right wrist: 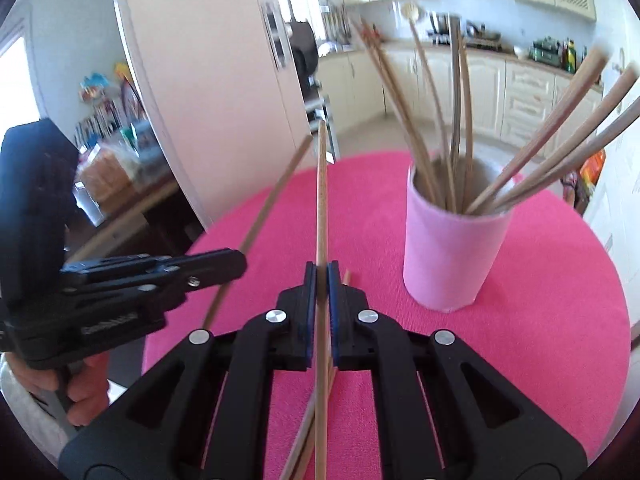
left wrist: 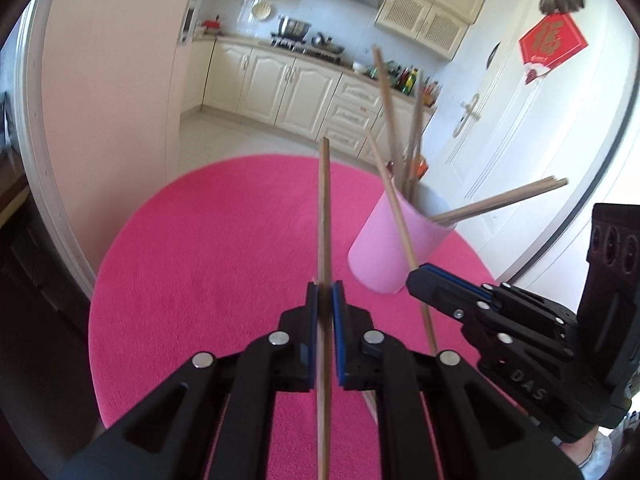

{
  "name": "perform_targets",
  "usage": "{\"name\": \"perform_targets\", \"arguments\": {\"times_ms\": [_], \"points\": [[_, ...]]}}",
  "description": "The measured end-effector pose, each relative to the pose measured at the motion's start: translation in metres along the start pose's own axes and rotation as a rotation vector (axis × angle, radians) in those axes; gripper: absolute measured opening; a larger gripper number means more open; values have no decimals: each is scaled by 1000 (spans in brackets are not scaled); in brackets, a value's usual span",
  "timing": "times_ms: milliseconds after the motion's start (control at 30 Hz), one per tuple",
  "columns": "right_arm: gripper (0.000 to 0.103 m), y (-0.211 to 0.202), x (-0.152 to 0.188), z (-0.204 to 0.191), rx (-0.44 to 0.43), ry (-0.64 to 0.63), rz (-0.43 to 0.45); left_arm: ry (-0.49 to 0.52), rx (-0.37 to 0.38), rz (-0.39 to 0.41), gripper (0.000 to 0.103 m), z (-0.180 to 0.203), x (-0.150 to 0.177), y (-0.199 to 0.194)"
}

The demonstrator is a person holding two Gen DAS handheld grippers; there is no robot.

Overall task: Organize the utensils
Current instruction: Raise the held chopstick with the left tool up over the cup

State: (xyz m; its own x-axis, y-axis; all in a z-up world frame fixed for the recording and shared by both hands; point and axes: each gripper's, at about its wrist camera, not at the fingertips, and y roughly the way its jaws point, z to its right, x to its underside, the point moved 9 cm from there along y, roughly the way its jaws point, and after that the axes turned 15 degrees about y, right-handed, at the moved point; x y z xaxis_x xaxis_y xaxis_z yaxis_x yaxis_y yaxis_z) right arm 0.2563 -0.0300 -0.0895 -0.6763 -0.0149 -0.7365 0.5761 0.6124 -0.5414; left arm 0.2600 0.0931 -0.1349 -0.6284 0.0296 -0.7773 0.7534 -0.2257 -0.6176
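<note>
A pink cup stands on the round pink table and holds several wooden chopsticks. My left gripper is shut on one wooden chopstick that points forward, left of the cup. My right gripper is shut on another wooden chopstick, also left of the cup. In the left wrist view the right gripper sits just in front of the cup with its chopstick angled up. In the right wrist view the left gripper is at the left with its chopstick.
More chopsticks lie on the table under my right gripper. Behind the table are kitchen cabinets, a white door at the right and a wall at the left. The person's hand holds the left gripper.
</note>
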Motion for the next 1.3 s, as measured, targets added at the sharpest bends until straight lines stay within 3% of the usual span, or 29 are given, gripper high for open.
{"name": "perform_targets", "arguments": {"times_ms": [267,700,1300], "points": [[6,-45,-32,-12,-72,-17,220,51,19,214,7,15,-34,-34],[6,-81,-67,-19,-89,-16,483,92,35,426,7,34,-78,-49],[6,-83,-119,21,-93,18,757,72,85,612,7,51,-146,-12]]}}
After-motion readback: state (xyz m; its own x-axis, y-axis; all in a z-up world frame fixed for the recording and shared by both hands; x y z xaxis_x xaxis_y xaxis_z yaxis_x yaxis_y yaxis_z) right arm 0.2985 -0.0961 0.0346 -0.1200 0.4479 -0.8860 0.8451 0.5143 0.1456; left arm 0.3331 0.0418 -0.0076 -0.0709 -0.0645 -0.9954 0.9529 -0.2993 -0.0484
